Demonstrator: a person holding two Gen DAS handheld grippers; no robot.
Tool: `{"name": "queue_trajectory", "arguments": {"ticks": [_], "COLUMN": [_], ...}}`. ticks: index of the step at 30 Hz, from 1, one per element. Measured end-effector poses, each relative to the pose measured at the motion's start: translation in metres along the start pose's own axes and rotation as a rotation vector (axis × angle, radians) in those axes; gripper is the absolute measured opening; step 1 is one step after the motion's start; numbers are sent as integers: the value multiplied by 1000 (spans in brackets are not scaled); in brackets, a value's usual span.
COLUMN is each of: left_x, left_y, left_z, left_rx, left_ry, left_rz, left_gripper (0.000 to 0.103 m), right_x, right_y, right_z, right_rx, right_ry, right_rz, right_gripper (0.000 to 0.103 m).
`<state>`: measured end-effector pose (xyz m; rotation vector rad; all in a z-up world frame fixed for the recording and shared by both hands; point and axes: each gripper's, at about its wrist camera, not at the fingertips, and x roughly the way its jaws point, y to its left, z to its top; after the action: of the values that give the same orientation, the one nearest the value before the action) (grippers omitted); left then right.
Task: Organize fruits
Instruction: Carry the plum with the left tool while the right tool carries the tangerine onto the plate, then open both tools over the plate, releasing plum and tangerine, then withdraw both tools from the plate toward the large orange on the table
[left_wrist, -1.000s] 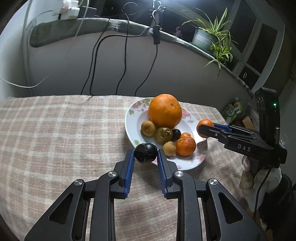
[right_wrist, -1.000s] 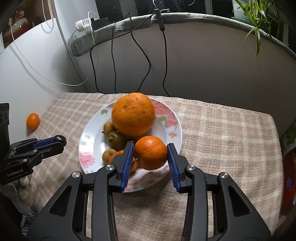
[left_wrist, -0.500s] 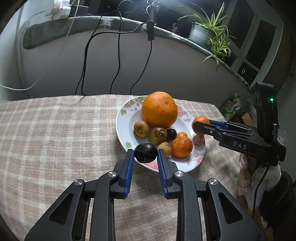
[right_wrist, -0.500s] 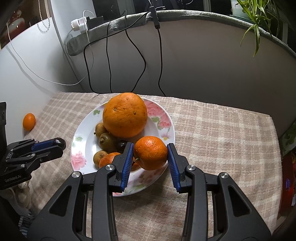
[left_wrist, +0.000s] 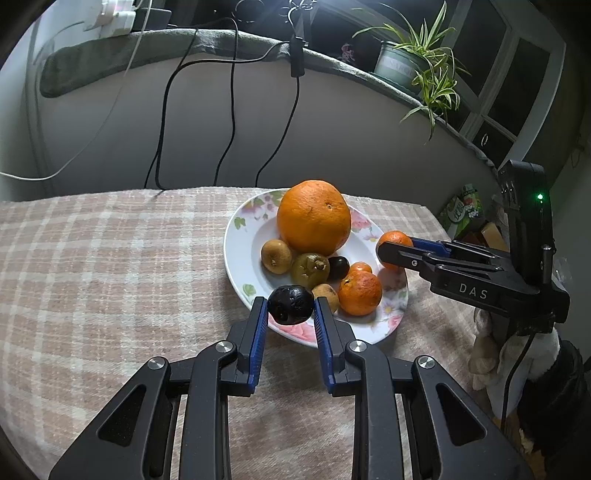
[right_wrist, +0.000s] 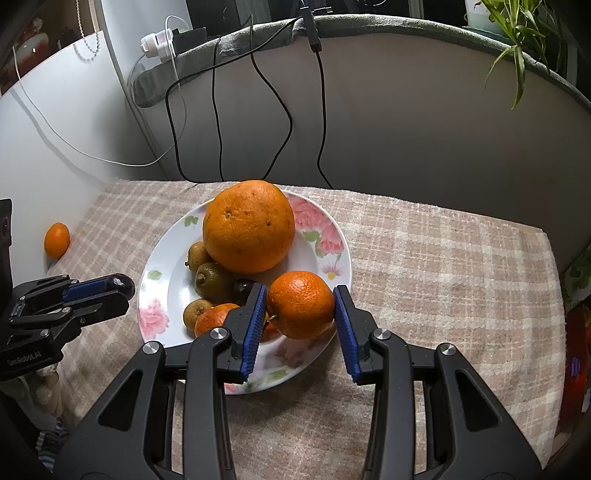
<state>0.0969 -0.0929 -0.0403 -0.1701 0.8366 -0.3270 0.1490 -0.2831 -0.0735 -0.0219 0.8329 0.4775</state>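
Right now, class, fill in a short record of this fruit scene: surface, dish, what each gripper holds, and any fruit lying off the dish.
surface: checked tablecloth
dish: floral plate, holding a large orange and several small fruits
left gripper: shut on a dark fruit, over the plate's near rim
right gripper: shut on a mandarin, above the plate
fruit off the dish: small orange fruit at the cloth's far left edge

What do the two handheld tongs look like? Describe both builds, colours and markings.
Both are matte black plastic with silver pivot screws and ribbed blue pads. The left tongs show white "GenRoboAI" lettering from the side. The right tongs read "DAS", carry a black upright module with a green light, and trail a dark cable.
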Motion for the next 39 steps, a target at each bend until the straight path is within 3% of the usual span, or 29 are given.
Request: {"name": "queue_trajectory", "arguments": {"ticks": [10, 13, 15, 17, 20, 24, 34, 36, 39], "left_x": [2, 2, 1, 2, 2, 1, -4, -6, -11], "left_y": [-2, -4, -4, -5, -4, -4, -2, -1, 0], "left_z": [0, 1, 1, 1, 1, 1, -1, -2, -3], "left_rx": [4, 8, 9, 10, 1, 4, 3, 7, 15], "left_ry": [2, -2, -5, -4, -5, -6, 1, -1, -13], "left_rz": [-3, -2, -3, 0, 0, 16, 58, 73, 98], "left_gripper": [24, 34, 38, 42, 58, 68, 72, 79, 79], "right_x": [2, 4, 4, 3, 1, -3, -6, -7, -9], "right_y": [3, 3, 3, 4, 7, 11, 17, 19, 24], "right_z": [2, 1, 2, 2, 3, 3, 5, 6, 8], "right_rx": [-17, -19, -21, -30, -43, -56, -69, -70, -71], "right_ry": [5, 10, 4, -5, -11, -33, -39, -40, -45], "right_rz": [1, 0, 6, 8, 6, -10, -17, -15, -10], "right_gripper": [39, 40, 54, 55, 57, 85, 89, 89, 89]}}
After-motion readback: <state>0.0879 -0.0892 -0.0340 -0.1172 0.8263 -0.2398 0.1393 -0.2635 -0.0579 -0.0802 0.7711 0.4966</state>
